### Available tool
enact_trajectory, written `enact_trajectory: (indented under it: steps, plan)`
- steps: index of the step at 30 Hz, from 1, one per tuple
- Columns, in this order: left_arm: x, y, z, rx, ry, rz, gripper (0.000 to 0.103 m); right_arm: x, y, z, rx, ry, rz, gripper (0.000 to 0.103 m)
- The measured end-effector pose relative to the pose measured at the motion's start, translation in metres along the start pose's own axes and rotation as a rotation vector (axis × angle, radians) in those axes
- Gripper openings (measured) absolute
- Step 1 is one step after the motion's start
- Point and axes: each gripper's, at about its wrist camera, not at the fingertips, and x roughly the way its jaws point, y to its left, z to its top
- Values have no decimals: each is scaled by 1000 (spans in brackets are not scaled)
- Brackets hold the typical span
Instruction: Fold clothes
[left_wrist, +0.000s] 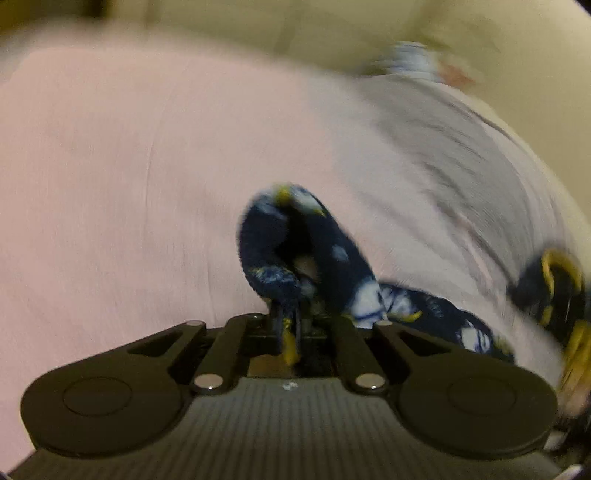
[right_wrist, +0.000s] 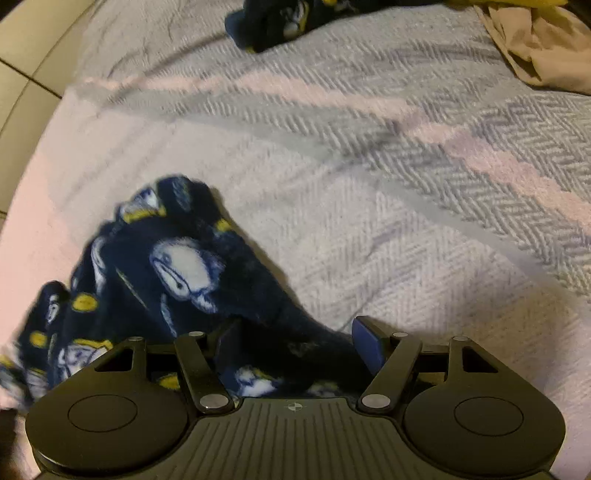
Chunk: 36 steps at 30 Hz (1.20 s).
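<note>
The task's thing is a dark navy fleece garment (right_wrist: 177, 273) with a print of white penguin-like figures and yellow spots. In the right wrist view it lies crumpled on the bed cover (right_wrist: 369, 206), below and to the left of the right tongs (right_wrist: 301, 345), and one dark fold of it runs up between their two fingers. The right tongs are spread wide; the blue pad of the right finger (right_wrist: 367, 345) stands clear of the cloth, and I cannot tell whether the left pad touches it, so nothing is pinched here.

In the left wrist view the left tongs (left_wrist: 290, 317) are pressed together on a thin edge of the same navy fleece (left_wrist: 295, 251). From the pinch the cloth rises in a rolled loop just ahead of the fingertips, then trails away to the right of the tongs, low across the cover. This view is blurred, so finer detail of the print is not clear.

The bed cover under everything is pale pink (left_wrist: 129, 166) to the left of the left tongs, with a grey and pink herringbone weave ahead of the right tongs. Far ahead of the right tongs, at the top edge, lies another dark navy piece with the same print (right_wrist: 280, 22), well apart from the crumpled garment. At the top right there is a beige cloth (right_wrist: 546, 48). To the left of the right tongs, past the edge of the bed, cream floor tiles (right_wrist: 26, 59) are visible.
</note>
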Motion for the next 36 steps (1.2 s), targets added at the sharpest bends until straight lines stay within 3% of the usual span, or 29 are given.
enact_trajectory:
  steps: [2, 5, 7, 10, 11, 13, 15, 17, 18, 20, 22, 26, 28, 31, 36]
  plan:
    - [-47, -25, 28, 250, -101, 52, 5, 2, -1, 0, -5, 9, -4, 69]
    - [-103, -57, 52, 558, -305, 225, 5, 5, 0, 0, -13, 21, -12, 69]
    - [-118, -65, 55, 655, -358, 329, 6, 6, 0, 0, -22, 29, -15, 69]
    - [-95, -43, 43, 538, -163, 366, 11, 6, -1, 0, -23, 33, -8, 69]
    - [-81, -27, 31, 457, -50, 363, 12, 5, -1, 0, -20, 35, -4, 69]
    - [-55, 6, 3, 260, 155, 341, 15, 4, -3, 0, -18, 40, 8, 69]
    - [-43, 45, -35, -51, 315, 270, 15, 4, -5, 1, -19, 46, 16, 69]
    - [-41, 76, -67, -316, 385, 233, 16, 3, -7, 2, -15, 53, 24, 69]
    - [-42, 89, -76, -411, 385, 225, 16, 2, -7, 3, -9, 57, 28, 69]
    - [-40, 114, -83, -573, 368, 215, 30, 1, -9, 6, 9, 63, 34, 69]
    - [-33, 141, -78, -713, 342, 207, 31, -2, -9, 11, 36, 59, 37, 69]
    - [-3, 193, -38, -824, 280, 173, 33, -8, -1, 24, 40, 18, 19, 69]
    - [12, 212, -5, -819, 255, 163, 34, -10, 7, 31, 38, -2, 12, 69]
    - [54, 230, 46, -759, 278, 193, 54, -10, 17, 36, 37, -20, 10, 69]
    - [136, 236, 91, -593, 467, 173, 55, -5, 32, 40, 36, -28, -12, 69]
